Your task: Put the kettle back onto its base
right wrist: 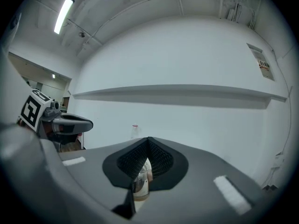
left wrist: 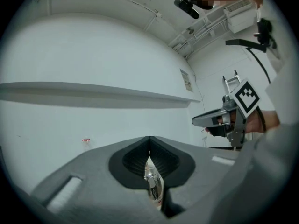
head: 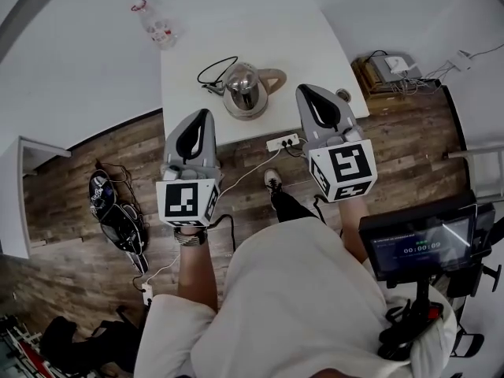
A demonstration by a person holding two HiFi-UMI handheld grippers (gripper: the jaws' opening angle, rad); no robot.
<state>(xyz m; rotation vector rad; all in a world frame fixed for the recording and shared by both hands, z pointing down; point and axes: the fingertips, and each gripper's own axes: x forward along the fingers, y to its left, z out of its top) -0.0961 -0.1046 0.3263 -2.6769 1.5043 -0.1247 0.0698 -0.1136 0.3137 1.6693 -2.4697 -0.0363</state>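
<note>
The steel kettle (head: 242, 87) with a tan handle stands on the white table (head: 205, 38), a black cord (head: 214, 72) looped at its left. A wider ring shows under it; I cannot tell whether that is the base. Both grippers hover level over the table's near edge, apart from the kettle. My left gripper (head: 206, 113) is to the kettle's lower left, my right gripper (head: 304, 92) to its right. Both are shut with nothing held. In the left gripper view the kettle (left wrist: 153, 183) shows through the gap behind the closed tips (left wrist: 149, 139); likewise the kettle (right wrist: 139, 181) in the right gripper view behind its tips (right wrist: 148, 139).
A plastic bottle (head: 157, 26) with a red cap stands at the table's far left. A small round object (head: 344, 95) lies at the table's right edge. A white power strip (head: 283, 142) lies on the wooden floor below the near edge. A stand with a screen (head: 421, 246) is at my right.
</note>
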